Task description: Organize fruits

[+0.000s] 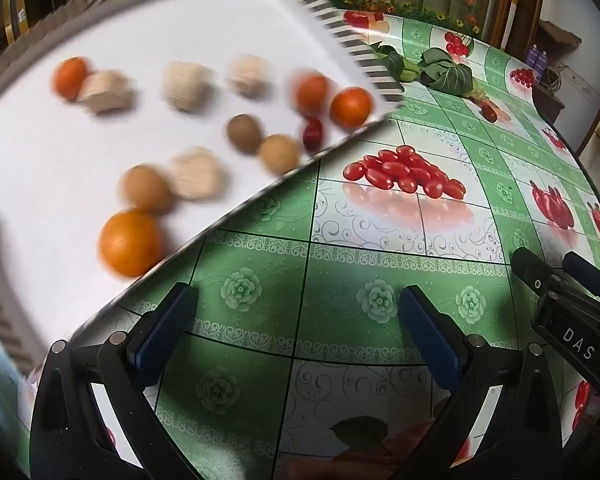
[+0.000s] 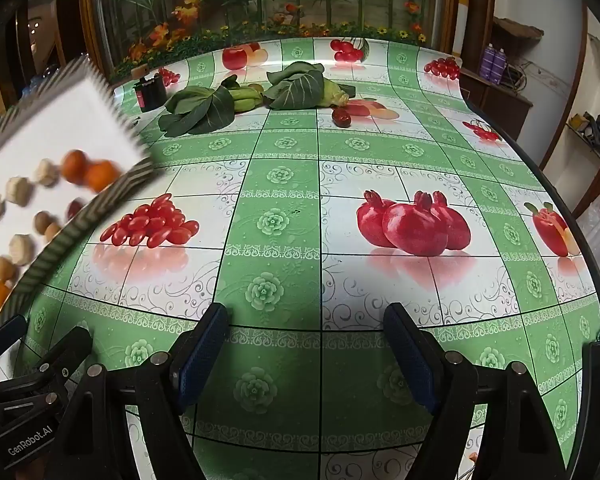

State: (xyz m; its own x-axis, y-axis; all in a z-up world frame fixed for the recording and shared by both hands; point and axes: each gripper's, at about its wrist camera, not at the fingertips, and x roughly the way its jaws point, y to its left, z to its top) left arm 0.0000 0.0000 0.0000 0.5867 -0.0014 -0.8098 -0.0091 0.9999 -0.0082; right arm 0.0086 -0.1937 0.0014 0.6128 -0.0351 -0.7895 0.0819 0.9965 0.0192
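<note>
A white tray with a striped rim [image 1: 364, 54] is raised and tilted at the left, blurred by motion. On it lie oranges [image 1: 130, 242], brown round fruits [image 1: 243, 133], pale lumpy fruits [image 1: 185, 86] and a red date [image 1: 313, 133]. The tray also shows in the right wrist view [image 2: 80, 116]. A loose red date [image 2: 342, 117] lies on the table by the leafy greens [image 2: 198, 110]. My left gripper [image 1: 296, 326] is open and empty over the tablecloth. My right gripper [image 2: 306, 352] is open and empty too, to the right of the left one.
The table has a green and white cloth [image 2: 274, 264] printed with fruit pictures. Green leaves [image 2: 298, 86] and small bananas [image 2: 246, 98] lie at the far side, with a black box [image 2: 151, 90] beside them. Shelves stand at the right.
</note>
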